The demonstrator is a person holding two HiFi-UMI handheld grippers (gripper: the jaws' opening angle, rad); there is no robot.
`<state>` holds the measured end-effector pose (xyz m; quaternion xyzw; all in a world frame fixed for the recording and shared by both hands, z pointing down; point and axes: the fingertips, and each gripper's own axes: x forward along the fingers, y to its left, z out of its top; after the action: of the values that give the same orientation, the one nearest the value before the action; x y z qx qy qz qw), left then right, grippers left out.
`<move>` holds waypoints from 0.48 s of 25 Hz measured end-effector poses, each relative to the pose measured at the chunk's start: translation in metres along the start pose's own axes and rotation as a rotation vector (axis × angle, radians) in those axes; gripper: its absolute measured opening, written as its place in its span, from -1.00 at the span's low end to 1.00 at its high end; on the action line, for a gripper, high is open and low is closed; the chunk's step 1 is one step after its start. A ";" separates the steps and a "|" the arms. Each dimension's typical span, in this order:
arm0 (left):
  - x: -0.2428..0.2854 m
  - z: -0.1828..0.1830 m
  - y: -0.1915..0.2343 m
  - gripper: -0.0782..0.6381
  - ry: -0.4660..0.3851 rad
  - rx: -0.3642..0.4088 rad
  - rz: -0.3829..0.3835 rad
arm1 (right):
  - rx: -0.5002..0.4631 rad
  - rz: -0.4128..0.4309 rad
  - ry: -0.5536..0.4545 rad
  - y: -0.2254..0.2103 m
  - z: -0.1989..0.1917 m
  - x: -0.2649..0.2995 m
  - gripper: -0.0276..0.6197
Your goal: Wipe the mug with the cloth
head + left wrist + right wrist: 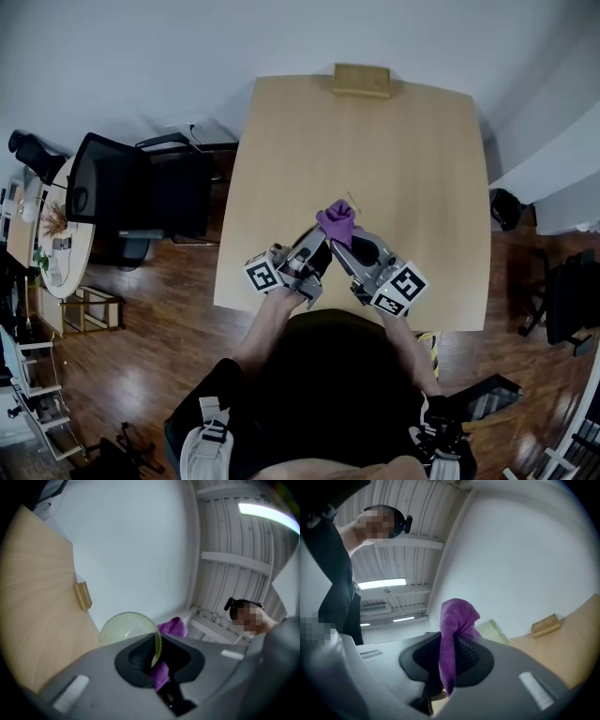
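left gripper (157, 660) pinches the slick, seemingly glass and fragile mug (124, 627) by its thin rim; right gripper (447, 656) clamps the limp cloth (457, 616).

**Tally at the desk**

There is one desk (375, 159), and one wooden block (361, 80) lies at its far edge. Two grippers are above the near edge: one left gripper (157, 656) and one right gripper (447, 656). There are two marker cubes, a left cube (263, 274) and a right cube (401, 287). There is one green glass mug (126, 627) and one purple cloth (337, 220). One black office chair (122, 192) stands off the desk's left edge. A dark shape off the right edge may be a second.
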<state>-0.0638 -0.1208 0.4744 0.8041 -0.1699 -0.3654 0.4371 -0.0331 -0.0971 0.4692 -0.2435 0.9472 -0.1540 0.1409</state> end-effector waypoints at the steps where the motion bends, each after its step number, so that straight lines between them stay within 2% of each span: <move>1: -0.002 0.003 -0.001 -0.66 -0.003 0.001 -0.009 | 0.034 0.044 0.016 0.006 -0.006 0.002 -0.73; 4: -0.006 0.015 -0.006 -0.66 -0.029 0.001 -0.040 | 0.079 0.124 0.082 0.017 -0.024 0.004 -0.73; 6: -0.010 0.026 -0.008 -0.66 -0.083 -0.026 -0.063 | 0.083 0.098 0.069 0.011 -0.023 -0.003 -0.73; 9: -0.015 0.039 -0.014 -0.66 -0.150 -0.065 -0.100 | 0.156 -0.053 -0.101 -0.027 0.012 -0.028 -0.73; 12: -0.015 0.039 -0.022 -0.66 -0.150 -0.069 -0.130 | 0.219 -0.176 -0.293 -0.060 0.052 -0.054 -0.73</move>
<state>-0.1037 -0.1217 0.4495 0.7681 -0.1372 -0.4578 0.4260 0.0553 -0.1316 0.4540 -0.3285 0.8691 -0.2308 0.2890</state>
